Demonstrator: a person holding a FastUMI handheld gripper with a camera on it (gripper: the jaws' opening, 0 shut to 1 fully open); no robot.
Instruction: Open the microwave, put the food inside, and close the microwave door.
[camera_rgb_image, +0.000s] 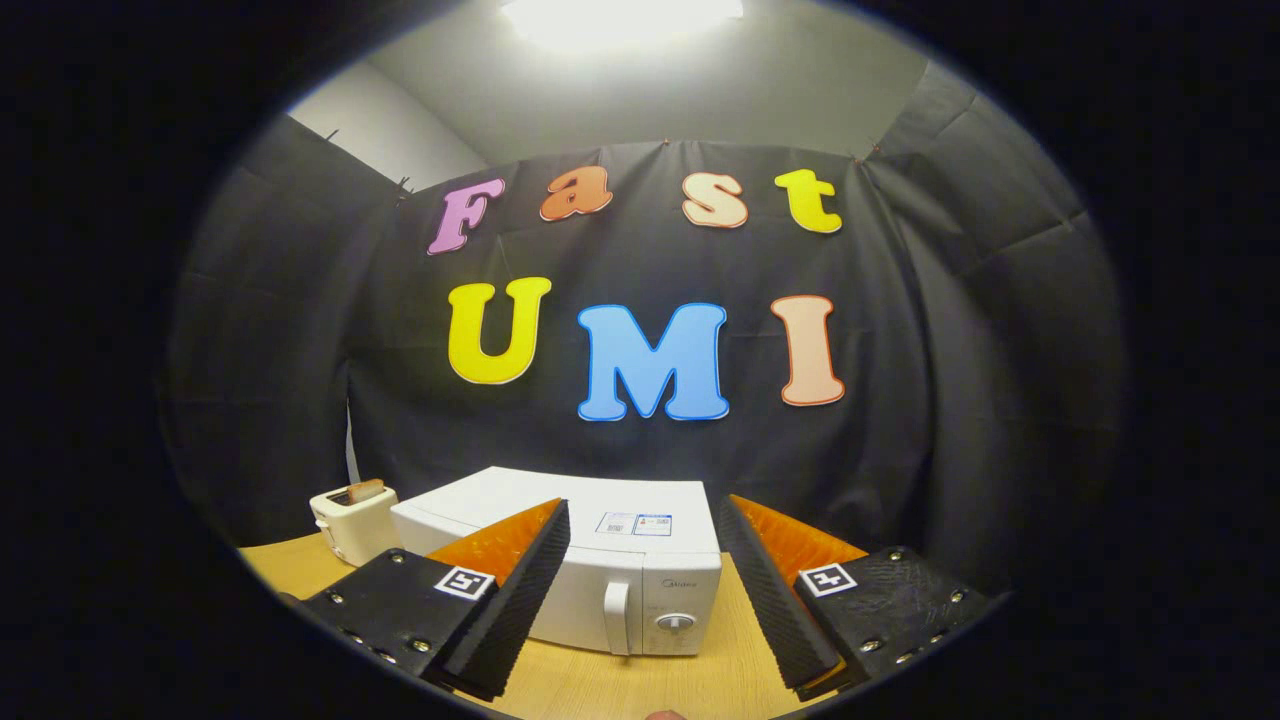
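Observation:
A white microwave (610, 560) stands on the wooden table (640, 685) just ahead of my fingers, its door shut. Its upright handle (617, 618) and a round knob (676, 622) sit on the front's right side. My gripper (645, 600) is open, its two fingers spread wide on either side of the microwave's front, with nothing between them. The left finger (520, 590) covers part of the door. A small rounded thing (664, 715) peeks up at the table's near edge; I cannot tell what it is.
A cream toaster (352, 520) with a slice of bread in its slot stands to the left of the microwave. Black cloth walls close the booth behind and on both sides.

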